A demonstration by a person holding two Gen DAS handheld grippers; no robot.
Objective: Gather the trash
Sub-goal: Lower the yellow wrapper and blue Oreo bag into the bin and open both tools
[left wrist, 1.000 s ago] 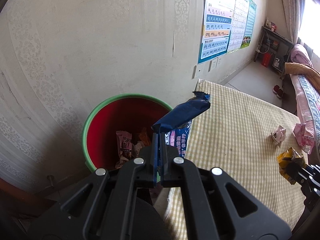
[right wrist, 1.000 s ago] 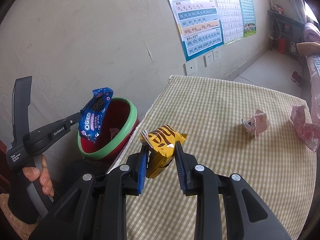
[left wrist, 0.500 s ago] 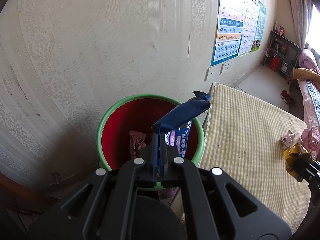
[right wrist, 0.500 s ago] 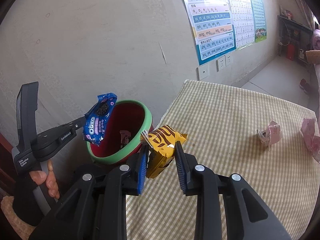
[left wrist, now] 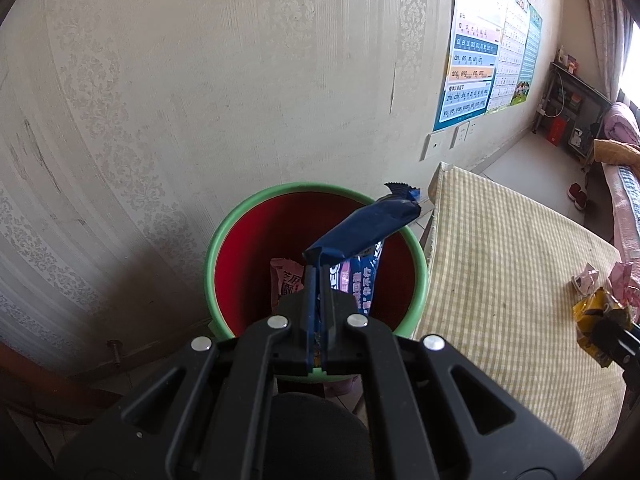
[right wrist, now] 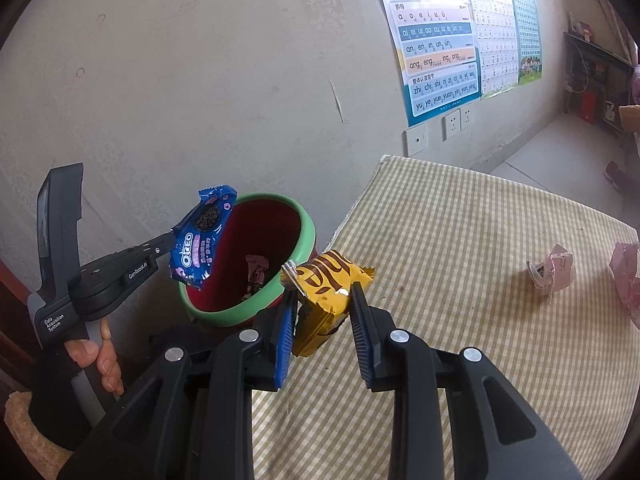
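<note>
Worktop (right wrist: 480,240): flat, covered w/ yellow-green checked cloth, woven texture, edge near the wall. Wall (left wrist: 200,80): pale, faint damask wallpaper pattern, scuffed low down. Phonics posters (right wrist: 436,40) glossy, blue-bordered, w/ white sockets (right wrist: 416,140) below. Far end of room: tiled floor, dark metal shelf rack (left wrist: 572,108), pink bedding (left wrist: 624,128) at right edge.

Bin (left wrist: 240,240): round plastic tub, green rim, red inside, stands on floor between wall and worktop edge. Inside: pink printed wrapper (left wrist: 286,280), crumpled.

Left gripper (left wrist: 318,300): black, jaws closed tight on blue Oreo wrapper (left wrist: 360,232). Wrapper is thin glossy film, serrated end seal, bent over, hanging above bin opening. Right-wrist view shows same wrapper (right wrist: 200,236) over the near rim; a hand (right wrist: 102,356) grips the handle.

Right gripper (right wrist: 324,308): blue ribbed pads, jaws narrow, clamped on yellow snack wrapper (right wrist: 328,288). Wrapper: crinkled foil-type film, brown script, held above worktop edge just beside bin rim.

Remaining trash on worktop, well apart from bin: crumpled pink-white paper wrapper (right wrist: 552,268), and pink crinkled wrapper (right wrist: 628,280) at far right edge, partly cut off.
</note>
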